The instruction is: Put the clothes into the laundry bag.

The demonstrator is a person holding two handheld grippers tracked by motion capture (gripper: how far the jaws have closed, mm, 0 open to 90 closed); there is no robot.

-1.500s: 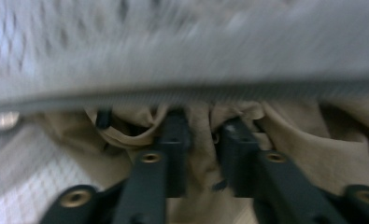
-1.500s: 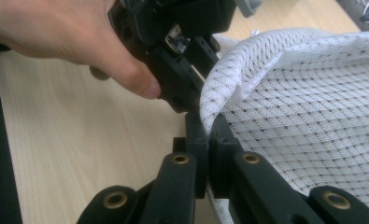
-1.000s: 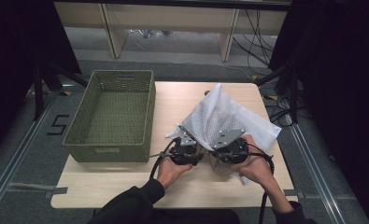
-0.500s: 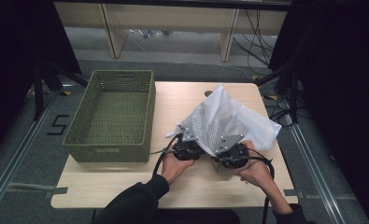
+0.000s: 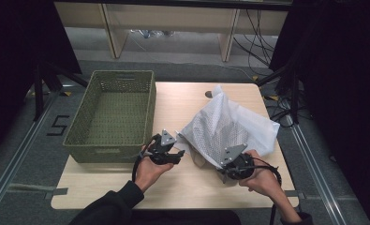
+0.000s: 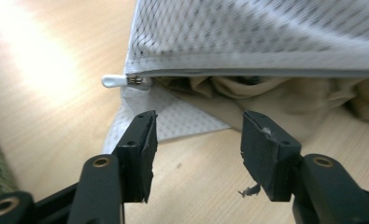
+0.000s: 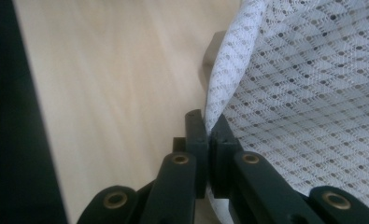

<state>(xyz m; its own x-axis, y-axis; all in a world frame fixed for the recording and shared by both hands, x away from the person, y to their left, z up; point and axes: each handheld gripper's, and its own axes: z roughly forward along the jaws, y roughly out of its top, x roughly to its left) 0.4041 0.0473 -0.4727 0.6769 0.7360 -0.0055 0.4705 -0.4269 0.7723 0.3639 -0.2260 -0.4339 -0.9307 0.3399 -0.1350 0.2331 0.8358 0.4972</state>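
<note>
White mesh laundry bag (image 5: 225,129) is lying across the table's (image 5: 182,101) right half, long side slanting away from us, unzipped mouth facing us with beige cloth (image 6: 266,100) showing inside. We're pinching its near edge tight in the right gripper (image 7: 209,135). Our left gripper (image 6: 198,140) has just been opening; its jaws are standing apart, empty, just short of the zipper pull (image 6: 114,80).

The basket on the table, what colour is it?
Olive green, woven-looking basket; the high view shows it best.
</note>
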